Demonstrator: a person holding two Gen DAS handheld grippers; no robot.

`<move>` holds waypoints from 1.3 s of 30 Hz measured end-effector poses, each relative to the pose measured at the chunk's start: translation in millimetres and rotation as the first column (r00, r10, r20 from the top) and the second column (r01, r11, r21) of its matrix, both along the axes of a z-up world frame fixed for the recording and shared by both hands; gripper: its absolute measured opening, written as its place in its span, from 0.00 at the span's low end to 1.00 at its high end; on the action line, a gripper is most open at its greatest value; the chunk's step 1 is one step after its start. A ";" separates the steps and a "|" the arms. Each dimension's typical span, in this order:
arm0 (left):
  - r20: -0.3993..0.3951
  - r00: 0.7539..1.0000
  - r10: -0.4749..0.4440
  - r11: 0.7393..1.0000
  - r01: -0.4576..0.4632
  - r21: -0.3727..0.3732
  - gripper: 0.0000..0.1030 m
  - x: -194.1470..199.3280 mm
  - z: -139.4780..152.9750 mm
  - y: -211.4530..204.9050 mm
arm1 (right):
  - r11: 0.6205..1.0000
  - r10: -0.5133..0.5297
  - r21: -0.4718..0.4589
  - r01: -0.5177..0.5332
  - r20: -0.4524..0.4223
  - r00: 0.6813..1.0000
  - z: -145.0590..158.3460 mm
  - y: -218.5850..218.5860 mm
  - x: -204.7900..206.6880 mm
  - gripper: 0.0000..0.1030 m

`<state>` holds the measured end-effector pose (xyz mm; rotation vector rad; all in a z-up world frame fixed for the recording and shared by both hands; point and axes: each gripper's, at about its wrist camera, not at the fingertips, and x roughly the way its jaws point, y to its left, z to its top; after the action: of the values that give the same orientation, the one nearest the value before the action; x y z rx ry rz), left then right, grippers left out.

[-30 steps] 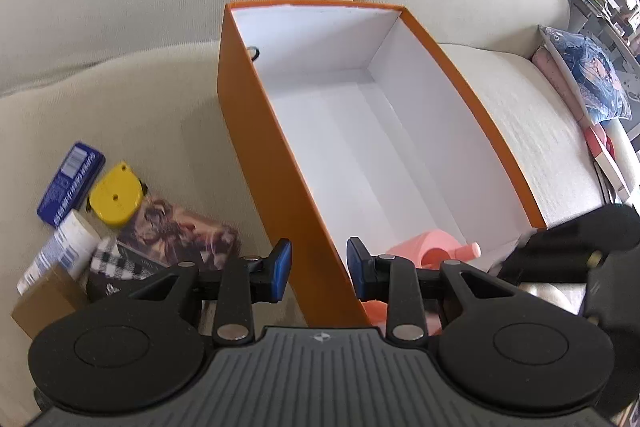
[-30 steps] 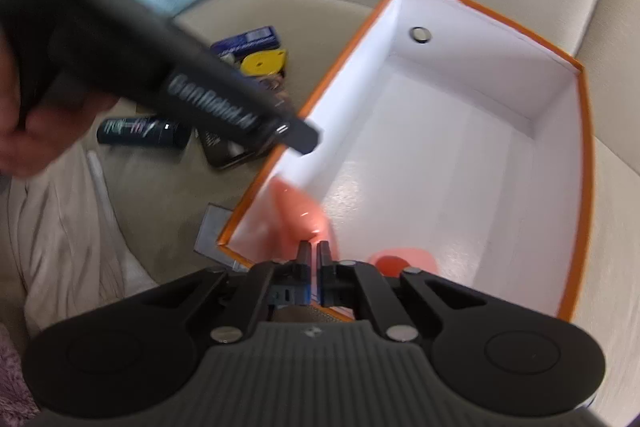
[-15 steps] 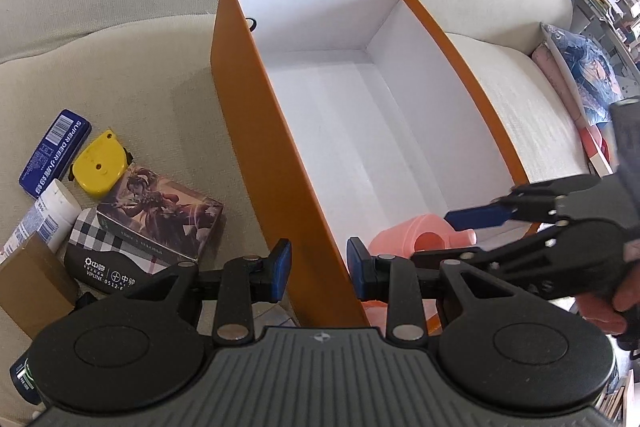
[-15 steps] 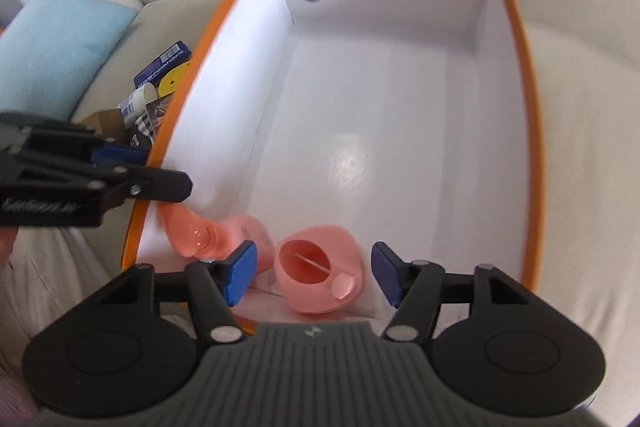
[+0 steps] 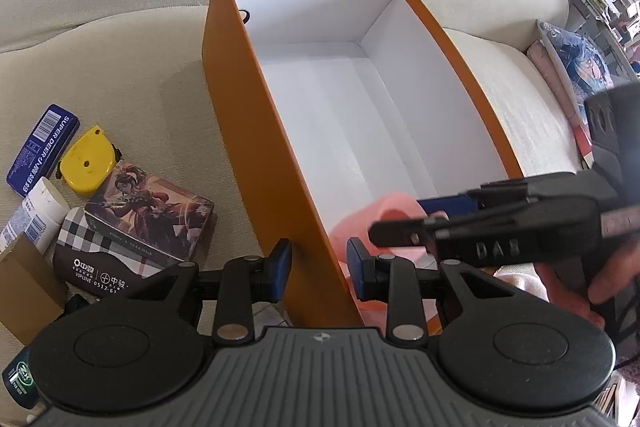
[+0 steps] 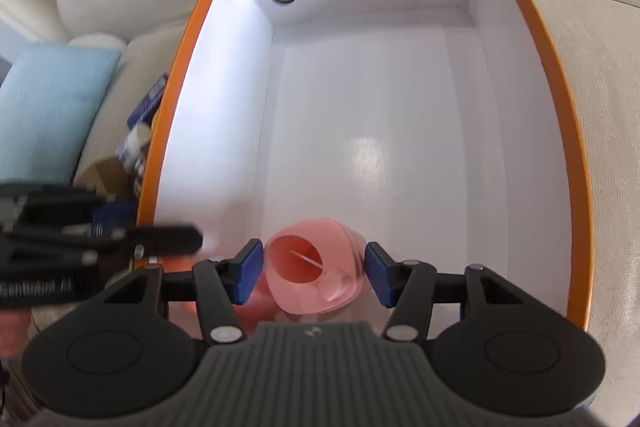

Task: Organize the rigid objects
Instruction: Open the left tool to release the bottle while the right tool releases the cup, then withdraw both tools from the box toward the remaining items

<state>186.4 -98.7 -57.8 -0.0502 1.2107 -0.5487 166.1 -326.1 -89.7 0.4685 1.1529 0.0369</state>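
Note:
An orange box [image 5: 256, 131] with a white inside [image 6: 380, 131] stands on a beige sofa. A pink plastic cup [image 6: 340, 247] lies on its side at the box's near end, mouth towards the right wrist camera. My right gripper [image 6: 314, 273] reaches down into the box, its jaws closing with the cup between them; the blue pads [image 6: 250, 267] stand close to the cup's sides. A second pink piece [image 6: 256, 307] lies under the left pad. My left gripper [image 5: 318, 269] hovers partly open over the box's near orange wall, holding nothing. In its view the cup [image 5: 384, 223] shows beside the right gripper [image 5: 420, 217].
Left of the box, loose on the seat: a blue tin [image 5: 42, 151], a yellow tape measure [image 5: 90, 161], an illustrated card box [image 5: 150, 211], a checked black pack [image 5: 96, 255], a white bottle [image 5: 36, 215], a brown carton [image 5: 24, 283]. A light blue cushion [image 6: 48, 107] sits further left.
My right gripper rolled, swung over the box, opened from shut and sank around the pink cup, then began narrowing. The left gripper barely moved.

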 end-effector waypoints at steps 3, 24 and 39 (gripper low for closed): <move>0.003 1.000 0.011 1.000 -0.011 -0.002 0.34 0.5 2.1 2.4 | 1.000 -0.013 0.027 0.013 -0.001 1.000 -1.9 0.8 7.5 0.56; -0.004 1.000 0.031 0.999 -0.031 -0.021 0.34 1.0 3.3 9.4 | 0.995 -0.038 0.091 0.049 -0.127 0.991 -6.6 11.7 14.5 0.61; 0.041 0.998 0.044 0.998 -0.042 -0.045 0.34 -4.0 8.4 15.1 | 0.998 -0.060 0.016 0.064 -0.151 0.987 -25.7 15.0 46.0 0.36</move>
<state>182.4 -83.5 -49.4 -0.1015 1.1541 -0.5364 212.2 -311.1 -115.4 0.5327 1.2860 -0.0410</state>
